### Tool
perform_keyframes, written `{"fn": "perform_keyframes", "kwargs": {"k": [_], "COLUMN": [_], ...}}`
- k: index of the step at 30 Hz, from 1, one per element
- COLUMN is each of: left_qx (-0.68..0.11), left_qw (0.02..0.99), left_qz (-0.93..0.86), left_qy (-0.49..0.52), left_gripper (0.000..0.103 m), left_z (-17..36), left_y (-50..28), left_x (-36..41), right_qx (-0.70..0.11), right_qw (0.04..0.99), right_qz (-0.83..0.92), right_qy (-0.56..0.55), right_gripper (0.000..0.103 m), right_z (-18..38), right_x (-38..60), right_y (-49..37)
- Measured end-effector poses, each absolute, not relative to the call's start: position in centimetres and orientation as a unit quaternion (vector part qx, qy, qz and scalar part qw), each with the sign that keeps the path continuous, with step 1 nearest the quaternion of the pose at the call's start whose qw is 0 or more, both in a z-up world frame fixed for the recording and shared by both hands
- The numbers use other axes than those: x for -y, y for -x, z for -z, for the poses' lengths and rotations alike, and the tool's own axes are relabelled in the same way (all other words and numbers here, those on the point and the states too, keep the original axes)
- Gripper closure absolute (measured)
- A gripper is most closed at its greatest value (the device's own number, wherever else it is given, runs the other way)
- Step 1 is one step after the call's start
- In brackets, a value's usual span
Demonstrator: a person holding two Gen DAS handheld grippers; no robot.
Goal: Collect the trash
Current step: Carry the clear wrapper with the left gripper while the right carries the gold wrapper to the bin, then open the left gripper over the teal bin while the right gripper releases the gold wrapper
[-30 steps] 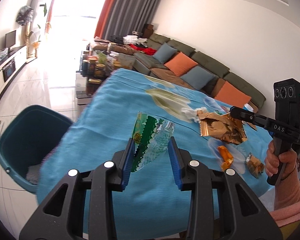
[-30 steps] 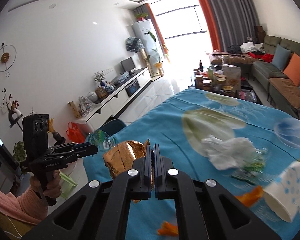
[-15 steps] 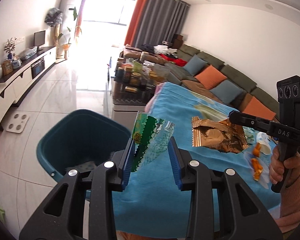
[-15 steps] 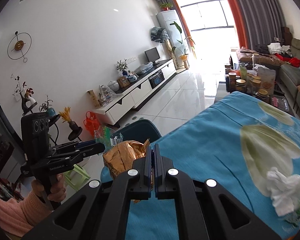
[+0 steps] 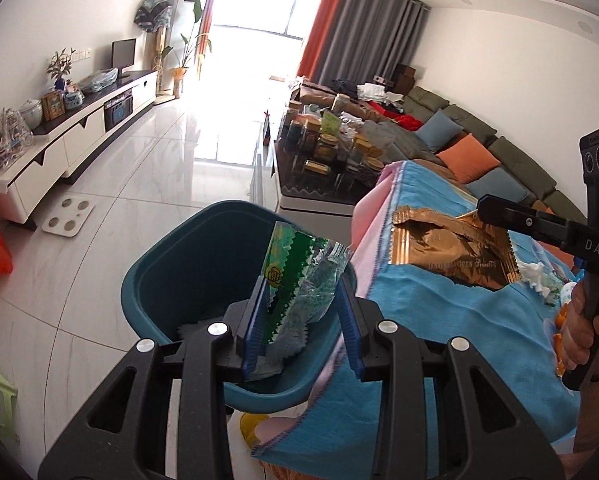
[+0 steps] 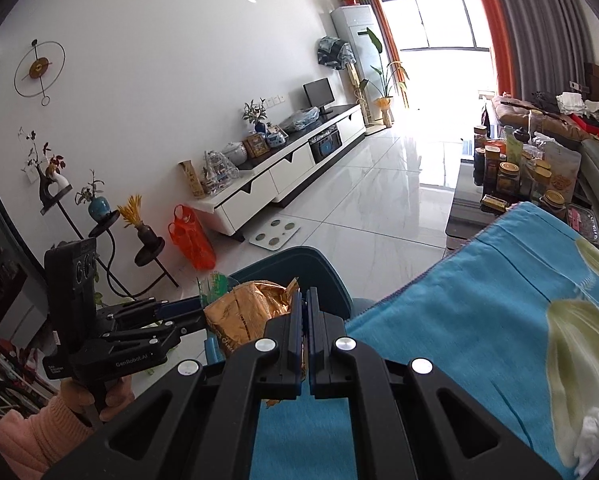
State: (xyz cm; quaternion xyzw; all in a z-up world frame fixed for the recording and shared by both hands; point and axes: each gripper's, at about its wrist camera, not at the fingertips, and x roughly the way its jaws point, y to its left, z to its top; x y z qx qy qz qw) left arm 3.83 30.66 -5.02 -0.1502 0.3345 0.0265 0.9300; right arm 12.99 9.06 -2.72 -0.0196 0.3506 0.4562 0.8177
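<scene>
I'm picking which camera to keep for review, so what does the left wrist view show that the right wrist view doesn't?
Only the left wrist view shows the inside of the teal plastic bin, the left gripper with its fingers spread, and the grey sofa.

Only the right wrist view shows the round wall clock and the right gripper shut on the gold foil wrapper.

Both show the green-and-clear plastic wrapper, the blue tablecloth and the white TV cabinet.

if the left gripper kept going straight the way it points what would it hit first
Most likely the inside of the teal bin. The left gripper, its jaws apart with the green wrapper between them, points down into the bin's open mouth; depth is hard to judge through the fisheye.
</scene>
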Motion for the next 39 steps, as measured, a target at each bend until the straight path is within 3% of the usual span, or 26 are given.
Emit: {"fn": "perform_keyframes", "kwargs": {"k": [19, 25, 27, 31, 39], "left_qx": [-0.373, -0.378, -0.38, -0.384, -0.364], "left_qw": [0.908, 0.904, 0.901, 0.898, 0.91], "left_qz": [-0.067, -0.074, -0.078, -0.081, -0.082], "left_qy": [0.18, 0.187, 0.193, 0.199, 0.183], "left_gripper": [0.068, 0.062, 0.054, 0.054, 0.05], "left_z": [8.7, 9.4, 9.7, 10.3, 9.4], "left_y": [-7.5, -8.5, -8.8, -9.3, -8.4], "left_x": [-34.5, -34.9, -35.0, -35.2, -34.1], "right_qx": [-0.412, -0.43, -0.435, -0.441, -0.43], "right_qw": [0.805, 0.802, 0.8, 0.797, 0.798], "right_qz": [-0.425, -0.414, -0.412, -0.412, -0.421], "right_qy": [0.039, 0.032, 0.032, 0.034, 0.021], "right_gripper": [0.102, 0.101, 0.096, 0.085, 0.084], "right_z": [7.0, 8.1, 8.4, 8.8, 8.0], "right_x": [-16.8, -18.1, -18.5, -19.0, -17.1], "right_y": [-16.7, -17.4, -17.5, -17.5, -16.6]}}
